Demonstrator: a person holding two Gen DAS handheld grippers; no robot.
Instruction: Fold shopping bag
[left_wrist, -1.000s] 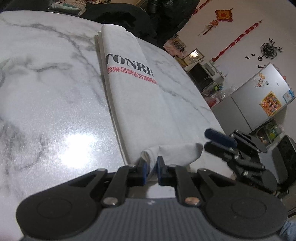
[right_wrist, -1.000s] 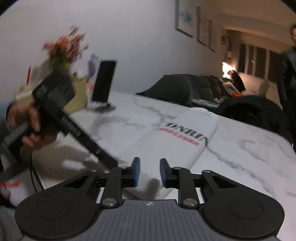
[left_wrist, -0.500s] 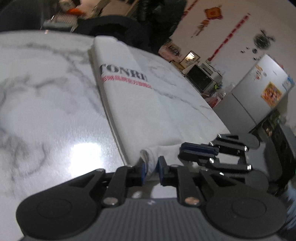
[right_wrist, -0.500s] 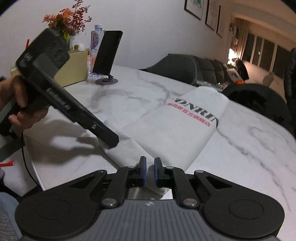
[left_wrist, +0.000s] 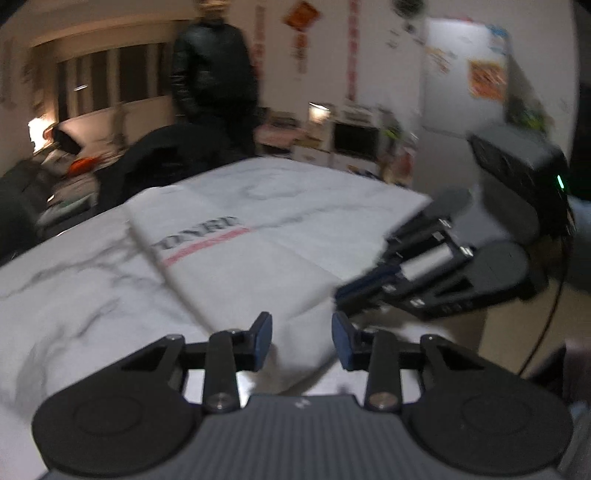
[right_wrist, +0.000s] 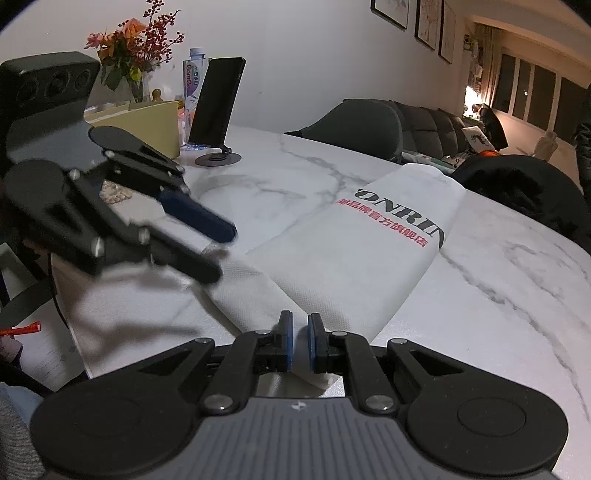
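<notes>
Left claw (right_wrist: 218, 251) just above bag (right_wrist: 354, 258); phone stand (right_wrist: 218, 110) behind.

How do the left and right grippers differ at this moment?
The left gripper has its jaws spread wide and grips nothing; the right gripper has its jaws nearly together, pinching the near edge of the shopping bag. In the right wrist view the left one hangs above the bag; the right sits low at its corner. Both are black with blue pads.

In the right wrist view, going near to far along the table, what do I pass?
Right gripper → folded white shopping bag → phone stand's round base → green chair back behind the table's far edge.
</notes>
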